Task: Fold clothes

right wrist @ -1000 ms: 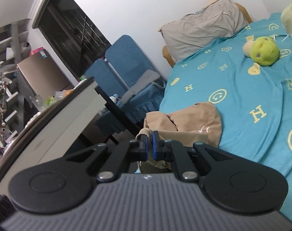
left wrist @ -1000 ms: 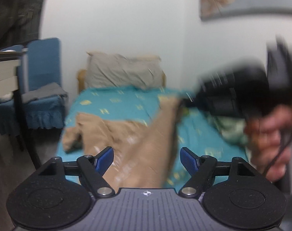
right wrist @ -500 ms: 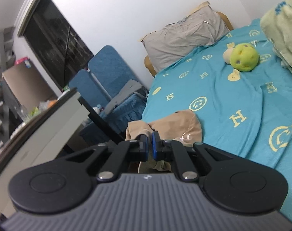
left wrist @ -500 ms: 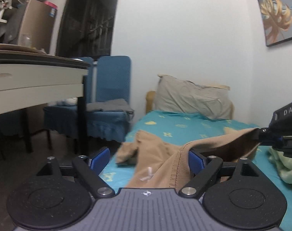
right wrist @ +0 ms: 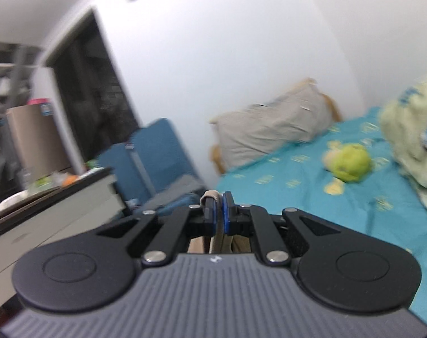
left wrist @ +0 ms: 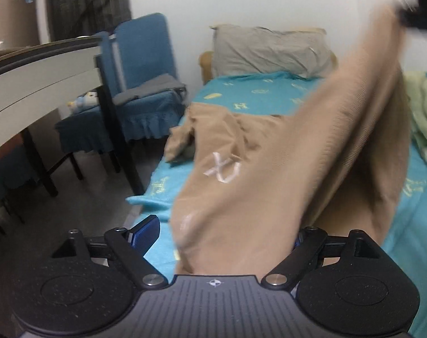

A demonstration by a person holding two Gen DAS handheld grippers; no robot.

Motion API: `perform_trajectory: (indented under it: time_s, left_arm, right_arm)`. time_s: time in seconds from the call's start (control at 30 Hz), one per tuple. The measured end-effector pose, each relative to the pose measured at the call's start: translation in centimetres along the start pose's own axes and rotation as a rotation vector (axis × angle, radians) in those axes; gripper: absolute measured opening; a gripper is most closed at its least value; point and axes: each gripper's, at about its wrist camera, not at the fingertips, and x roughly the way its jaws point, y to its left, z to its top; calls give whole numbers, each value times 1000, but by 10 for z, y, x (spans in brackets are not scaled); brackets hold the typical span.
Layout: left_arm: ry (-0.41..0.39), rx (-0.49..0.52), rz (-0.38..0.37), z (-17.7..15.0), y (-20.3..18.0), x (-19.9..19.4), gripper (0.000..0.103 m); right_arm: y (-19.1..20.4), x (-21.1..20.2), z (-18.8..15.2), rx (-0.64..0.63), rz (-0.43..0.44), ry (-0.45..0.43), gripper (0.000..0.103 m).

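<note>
The R gripper [right wrist: 218,211] is pinching a tan top [left wrist: 258,174] by its ribbed edge; the pads are closed tight on the cloth, a fold of which is poking up between them and hanging down behind. In the L view that same gripper is showing as a dark blur at the top right corner, w/ the top stretching down from it in a long slanted band.

The L gripper [left wrist: 224,233] is standing wide, jaws not pressing on anything. The lower part of the top is draping btwn its fingers and over the front of its body, hiding the R pad; the L pad [left wrist: 145,235] is showing clear of the cloth, w/ the sheet [left wrist: 258,95] visible in the gap.

The rest of the top is lying crumpled on the near half of the bed, white stitched mark facing up, one sleeve trailing toward the bed's edge beside the chair [left wrist: 140,64].

A grey pillow [left wrist: 272,49] is sitting at the head of the bed against the wall. A green plush ball [right wrist: 351,166] is lying on the sheet, w/ a pale green blanket [right wrist: 410,140] bunched just beside it at the R edge. A desk [left wrist: 41,76] is standing L of the bed, w/ the chair tucked next to it.
</note>
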Motion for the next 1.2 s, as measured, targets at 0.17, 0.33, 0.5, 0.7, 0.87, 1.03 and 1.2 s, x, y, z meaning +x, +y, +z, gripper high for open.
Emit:
perform_trajectory:
  time_s: [0.17, 0.33, 0.5, 0.7, 0.87, 1.03, 1.2]
  left_arm:
    - [-249, -141, 30, 12, 35, -45, 94]
    - [-427, -271, -28, 24, 75, -74, 96]
    - [-327, -422, -58, 23, 99, -59, 94]
    - [-211, -480, -41, 24, 125, -34, 93]
    - [-125, -363, 42, 21, 111, -14, 93]
    - [-18, -269, 53, 17, 95, 11, 92]
    - [138, -222, 57, 10, 90, 37, 92]
  right_arm:
    - [-24, 14, 2, 25, -152, 71, 8]
    - [-28, 41, -18, 3, -161, 287, 13]
    - [-16, 62, -41, -66, -128, 466, 40]
    - [5, 82, -89, -266, -87, 717, 60]
    - [-3, 81, -93, -264, -136, 760, 59]
    - [-32, 63, -61, -83, -215, 631, 60]
    - [-31, 55, -53, -80, -156, 627, 60]
